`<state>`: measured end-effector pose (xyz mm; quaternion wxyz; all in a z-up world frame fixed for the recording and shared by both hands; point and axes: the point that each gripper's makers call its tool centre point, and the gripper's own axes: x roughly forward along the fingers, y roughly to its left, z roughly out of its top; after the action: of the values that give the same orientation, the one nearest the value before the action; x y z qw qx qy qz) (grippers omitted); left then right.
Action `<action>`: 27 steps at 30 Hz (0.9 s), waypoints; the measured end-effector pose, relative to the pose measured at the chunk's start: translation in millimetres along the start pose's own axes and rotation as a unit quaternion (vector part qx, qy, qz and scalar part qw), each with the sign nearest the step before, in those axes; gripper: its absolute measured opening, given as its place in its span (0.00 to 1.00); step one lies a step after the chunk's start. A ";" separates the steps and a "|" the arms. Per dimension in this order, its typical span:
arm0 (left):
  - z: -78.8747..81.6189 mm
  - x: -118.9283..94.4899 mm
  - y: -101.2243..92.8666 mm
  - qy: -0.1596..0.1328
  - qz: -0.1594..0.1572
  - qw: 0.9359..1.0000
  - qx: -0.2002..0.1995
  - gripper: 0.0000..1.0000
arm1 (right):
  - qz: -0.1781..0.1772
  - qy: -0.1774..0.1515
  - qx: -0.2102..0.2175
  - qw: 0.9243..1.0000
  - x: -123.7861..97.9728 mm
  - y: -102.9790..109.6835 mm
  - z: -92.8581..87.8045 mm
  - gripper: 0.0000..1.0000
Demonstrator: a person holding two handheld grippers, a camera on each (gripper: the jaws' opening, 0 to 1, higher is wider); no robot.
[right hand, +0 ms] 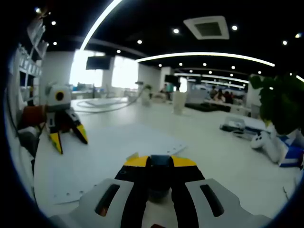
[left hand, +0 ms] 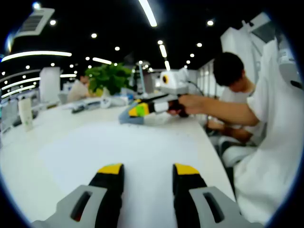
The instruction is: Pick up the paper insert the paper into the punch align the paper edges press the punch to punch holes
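Observation:
A large white sheet of paper (left hand: 133, 147) lies flat on the white table (left hand: 28, 156), right ahead of my left gripper (left hand: 148, 170), whose yellow-tipped jaws stand open over it with nothing between them. At the sheet's far edge, a person's hand holds my right gripper over a small blue-grey punch (left hand: 129, 117). In the right gripper view, my right gripper (right hand: 159, 162) is shut on the dark punch (right hand: 159, 165) at the paper's (right hand: 118, 142) edge. Small holes dot the sheet's borders. The left gripper (right hand: 69, 137) hangs open at the left.
A person in a white shirt (left hand: 266, 142) fills the right side of the left gripper view. A green plant (left hand: 109, 78), a white cup (left hand: 25, 113) and clutter stand at the table's far end. White controllers (right hand: 259, 140) and blue-white boxes (right hand: 289, 149) lie to the right.

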<state>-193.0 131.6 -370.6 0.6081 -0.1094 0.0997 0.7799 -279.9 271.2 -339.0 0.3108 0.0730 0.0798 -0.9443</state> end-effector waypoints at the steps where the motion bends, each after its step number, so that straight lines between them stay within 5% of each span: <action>1: 0.0 0.1 0.0 0.000 0.000 1.000 0.000 0.42 | -0.001 0.000 0.000 1.000 0.0 -0.6 0.0 0.19; 27: 0.2 -0.1 1.3 -0.001 0.003 1.000 0.001 0.43 | -0.026 -0.003 -0.002 1.000 3.9 -20.2 -1.1 0.19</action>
<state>-194.3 131.3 -370.4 0.6058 -0.1077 0.1005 0.7819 -294.9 285.2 -338.7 0.2867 0.0675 0.0827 -0.9521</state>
